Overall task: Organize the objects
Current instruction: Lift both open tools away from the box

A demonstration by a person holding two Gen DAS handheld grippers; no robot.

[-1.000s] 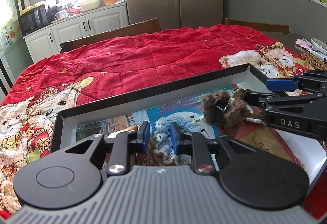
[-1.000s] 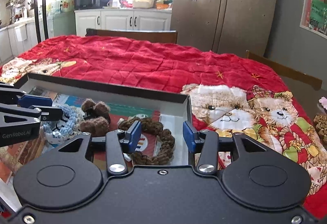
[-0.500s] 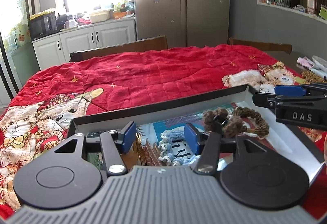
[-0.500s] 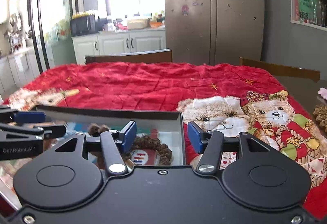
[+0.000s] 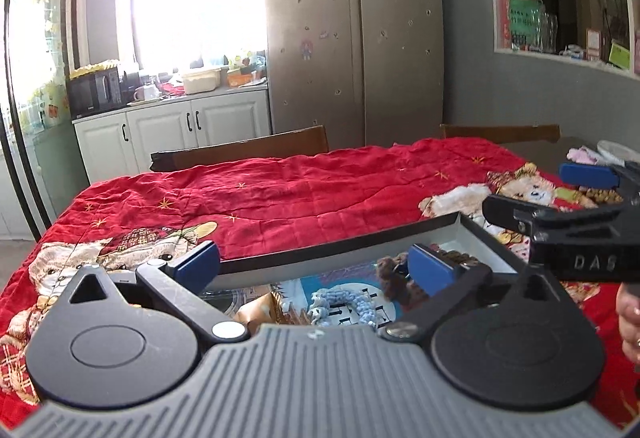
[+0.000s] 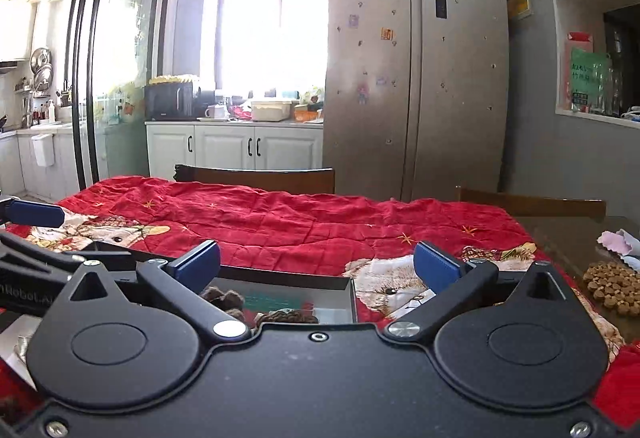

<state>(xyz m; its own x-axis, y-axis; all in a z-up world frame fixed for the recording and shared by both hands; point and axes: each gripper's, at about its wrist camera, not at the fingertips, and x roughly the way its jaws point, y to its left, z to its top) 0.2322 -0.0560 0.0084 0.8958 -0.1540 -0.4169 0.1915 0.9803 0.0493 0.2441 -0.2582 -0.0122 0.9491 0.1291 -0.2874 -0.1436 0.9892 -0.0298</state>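
The rope toys (image 5: 352, 304) are seen lying in the box (image 5: 360, 242) beneath both tools, left (image 5: 316, 264) and right (image 6: 316, 262), just spread wide and empty.

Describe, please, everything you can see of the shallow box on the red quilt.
The shallow box is an open rectangular tray with black outer rim and pale grey inner walls, apparently cardboard. It lies flat on the red quilt. Inside rest a light blue braided ring, brown fuzzy pieces and printed sheets; neither gripper touches it.

Home kitchen: steel fridge (image 6: 416, 78), white cabinets (image 6: 236, 150), microwave (image 6: 170, 101).
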